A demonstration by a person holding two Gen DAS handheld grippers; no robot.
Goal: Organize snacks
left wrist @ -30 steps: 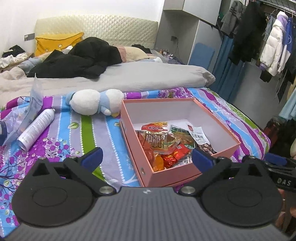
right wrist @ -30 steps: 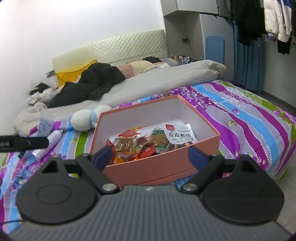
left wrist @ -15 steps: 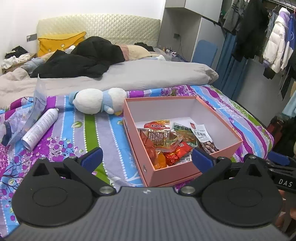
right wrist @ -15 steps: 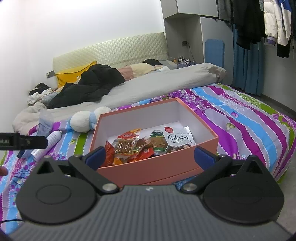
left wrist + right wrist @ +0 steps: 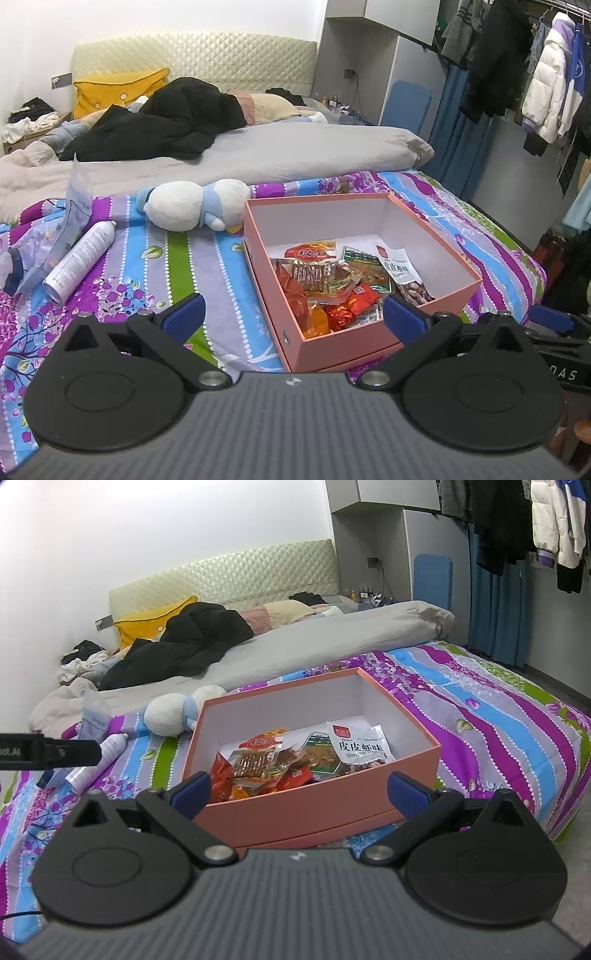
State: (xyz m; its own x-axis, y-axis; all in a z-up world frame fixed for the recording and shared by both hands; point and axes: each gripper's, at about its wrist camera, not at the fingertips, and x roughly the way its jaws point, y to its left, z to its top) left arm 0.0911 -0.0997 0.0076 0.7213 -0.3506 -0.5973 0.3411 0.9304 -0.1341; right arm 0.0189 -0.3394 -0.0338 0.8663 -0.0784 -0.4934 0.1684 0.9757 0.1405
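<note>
Striped bedspread (image 5: 147,266) is carrying the pink box (image 5: 332,347) of snack packets (image 5: 325,280); I am holding both the left tongs (image 5: 291,317) and the right tongs (image 5: 299,786) spread wide, gripping nothing.

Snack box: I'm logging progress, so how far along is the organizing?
Done: the snack packets already lie inside the pink box, though in a loose pile toward its near side. In hand: nothing; the left hand-held gripper and the right hand-held gripper are both open and empty, short of the box. Left: sorting the pile; no lid is in view.
</note>
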